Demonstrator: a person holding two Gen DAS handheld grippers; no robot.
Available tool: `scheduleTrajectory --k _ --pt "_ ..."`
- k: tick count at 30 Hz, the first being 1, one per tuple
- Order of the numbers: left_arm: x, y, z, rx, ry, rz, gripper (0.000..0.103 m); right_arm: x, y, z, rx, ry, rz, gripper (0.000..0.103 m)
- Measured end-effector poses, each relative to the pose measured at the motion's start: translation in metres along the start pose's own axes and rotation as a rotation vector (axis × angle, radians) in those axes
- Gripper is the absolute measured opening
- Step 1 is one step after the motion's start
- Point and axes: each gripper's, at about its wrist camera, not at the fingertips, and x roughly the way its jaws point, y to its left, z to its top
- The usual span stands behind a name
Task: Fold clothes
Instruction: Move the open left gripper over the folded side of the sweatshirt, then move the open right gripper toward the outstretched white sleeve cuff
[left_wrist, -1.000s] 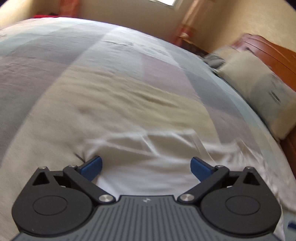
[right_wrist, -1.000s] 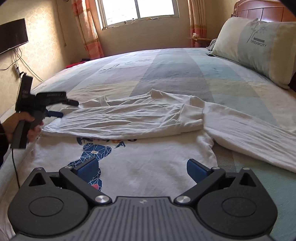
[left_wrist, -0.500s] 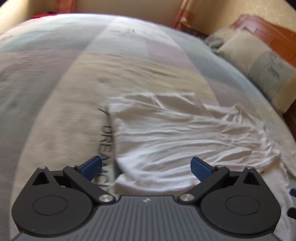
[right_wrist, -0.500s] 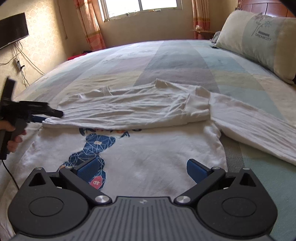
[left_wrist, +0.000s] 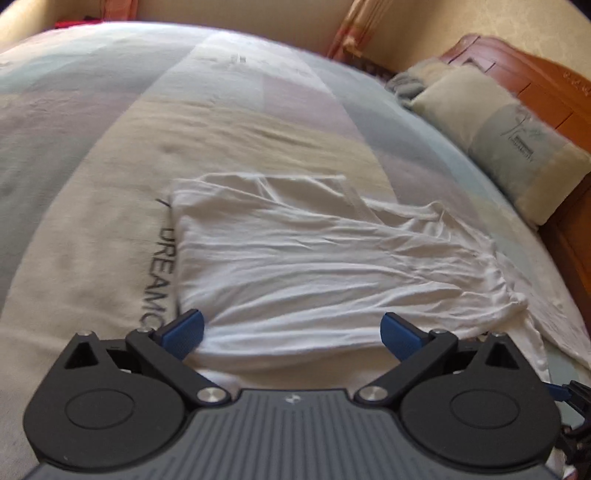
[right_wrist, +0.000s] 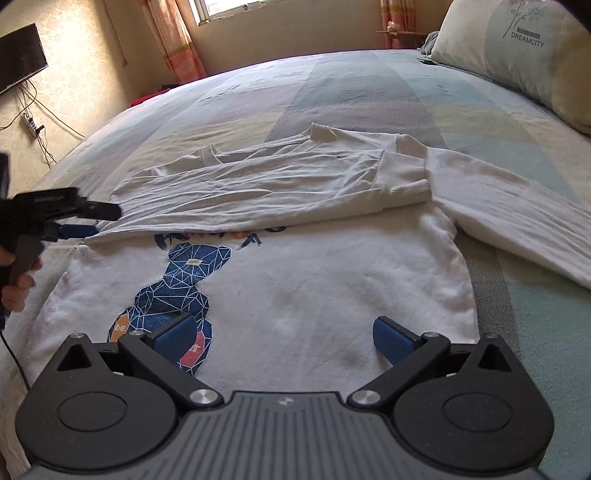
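A white sweatshirt (right_wrist: 314, 280) with a blue geometric bear print (right_wrist: 177, 291) lies flat on the bed. One sleeve (right_wrist: 266, 192) is folded across the chest; the other sleeve (right_wrist: 517, 214) stretches out to the right. My right gripper (right_wrist: 282, 336) hovers open over the hem with nothing between its fingers. My left gripper (left_wrist: 293, 332) is open just short of the folded sleeve (left_wrist: 314, 258). In the right wrist view the left gripper (right_wrist: 74, 218) sits at the shirt's left shoulder, held by a hand (right_wrist: 16, 291).
The bed has a pastel patchwork cover (right_wrist: 351, 85). A pillow (right_wrist: 517, 48) marked DREAMCITY and a wooden headboard (left_wrist: 517, 85) lie at the right. A wall TV (right_wrist: 22, 55), cables and a window with curtains (right_wrist: 173, 37) stand beyond the bed.
My left gripper has pulled back from the folded sleeve toward the shirt's left edge, staying open. My right gripper has moved a little forward over the hem.
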Motion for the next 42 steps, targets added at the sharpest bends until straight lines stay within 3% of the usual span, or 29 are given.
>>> scheduleTrajectory --k 7,14,22,27,31,35,42 --pt "-0.023 -0.044 -0.003 0.189 -0.050 -0.016 0.102 0.005 0.005 -0.003 -0.032 0.011 -0.032 0.103" --pt "0.011 -0.052 -0.029 0.236 0.091 0.117 0.101 0.012 0.011 -0.006 -0.077 0.012 -0.075 0.103" --pt "-0.064 -0.079 -0.051 0.341 0.040 0.059 0.102 0.015 0.018 -0.011 -0.163 0.014 -0.105 0.103" --pt "-0.070 -0.089 -0.089 0.386 0.058 -0.001 0.102 -0.002 0.027 -0.011 -0.195 0.029 -0.111 0.103" --pt "-0.061 -0.089 -0.125 0.400 0.108 -0.007 0.102 -0.036 0.039 -0.035 -0.198 -0.007 -0.050 0.103" --pt "-0.072 -0.083 -0.149 0.439 0.060 -0.003 0.102 -0.044 0.050 -0.080 -0.277 0.074 -0.089 0.103" --pt "-0.086 -0.079 -0.166 0.415 0.014 0.005 0.102 -0.076 0.039 -0.105 -0.172 0.069 -0.147 0.103"
